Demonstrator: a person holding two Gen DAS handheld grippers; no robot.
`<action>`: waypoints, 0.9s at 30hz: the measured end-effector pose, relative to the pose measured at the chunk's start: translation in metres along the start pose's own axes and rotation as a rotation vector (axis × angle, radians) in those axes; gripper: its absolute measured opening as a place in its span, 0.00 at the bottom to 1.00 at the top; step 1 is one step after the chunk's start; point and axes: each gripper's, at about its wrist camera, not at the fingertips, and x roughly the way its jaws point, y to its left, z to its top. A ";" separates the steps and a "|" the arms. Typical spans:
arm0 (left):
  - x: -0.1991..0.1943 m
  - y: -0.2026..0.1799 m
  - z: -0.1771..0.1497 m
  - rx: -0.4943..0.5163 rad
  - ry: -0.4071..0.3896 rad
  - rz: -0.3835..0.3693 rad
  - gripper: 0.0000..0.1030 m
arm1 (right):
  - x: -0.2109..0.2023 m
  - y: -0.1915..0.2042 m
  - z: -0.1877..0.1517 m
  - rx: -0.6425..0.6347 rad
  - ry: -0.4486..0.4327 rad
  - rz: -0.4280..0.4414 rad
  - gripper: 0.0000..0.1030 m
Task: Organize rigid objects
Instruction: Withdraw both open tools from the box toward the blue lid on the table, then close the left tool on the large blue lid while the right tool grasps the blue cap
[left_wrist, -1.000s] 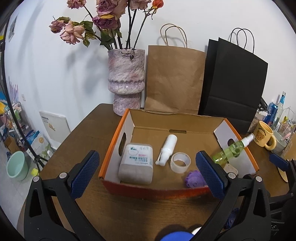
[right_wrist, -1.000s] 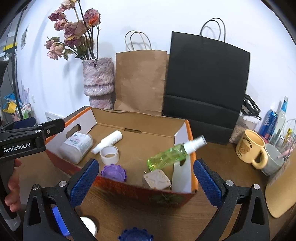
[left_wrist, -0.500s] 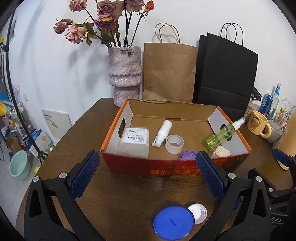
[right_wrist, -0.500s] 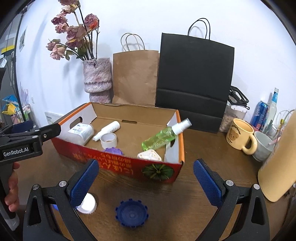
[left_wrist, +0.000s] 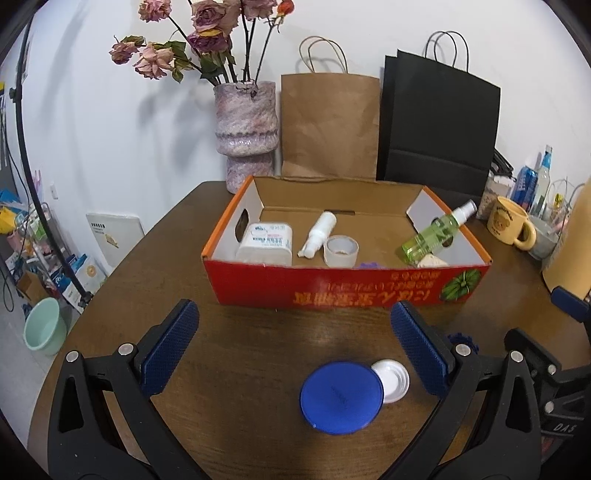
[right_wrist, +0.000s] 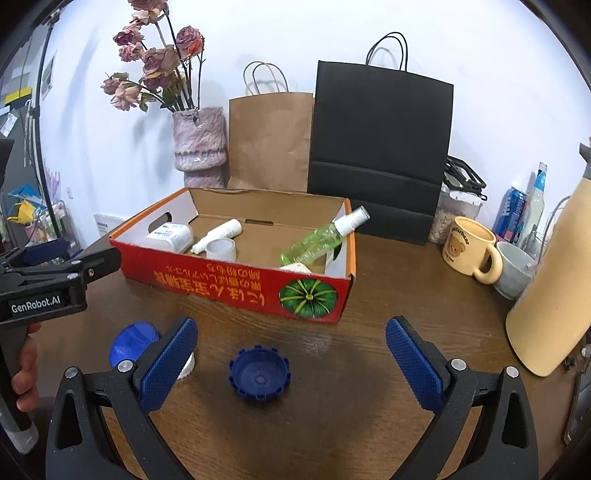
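The red cardboard box (left_wrist: 343, 284) sits mid-desk holding a white jar (left_wrist: 266, 242), white bottle (left_wrist: 318, 232), tape roll (left_wrist: 341, 250) and a green spray bottle (left_wrist: 436, 232) leaning on its right wall. On the bare desk (left_wrist: 236, 354) before it lie a blue lid (left_wrist: 340, 397), white cap (left_wrist: 393, 380) and ridged blue cap (right_wrist: 258, 372). Left tongs (left_wrist: 295, 350) and right tongs (right_wrist: 291, 360) gape wide, empty; paper bags (right_wrist: 380, 129) and a vase (left_wrist: 246, 129) stand behind.

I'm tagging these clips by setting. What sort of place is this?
Probably a lived-in home or small office corner: a wooden table against a white wall, with a vase of dried flowers, paper bags, mugs and a cardboard box of small items.
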 end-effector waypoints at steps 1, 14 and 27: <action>0.000 -0.001 -0.002 0.004 0.006 -0.001 1.00 | -0.001 -0.001 -0.002 0.001 0.001 0.000 1.00; 0.009 -0.010 -0.036 0.051 0.117 -0.024 1.00 | -0.007 -0.014 -0.026 0.015 0.043 0.001 1.00; 0.025 -0.014 -0.058 0.071 0.202 -0.043 1.00 | -0.005 -0.015 -0.036 0.011 0.066 0.007 1.00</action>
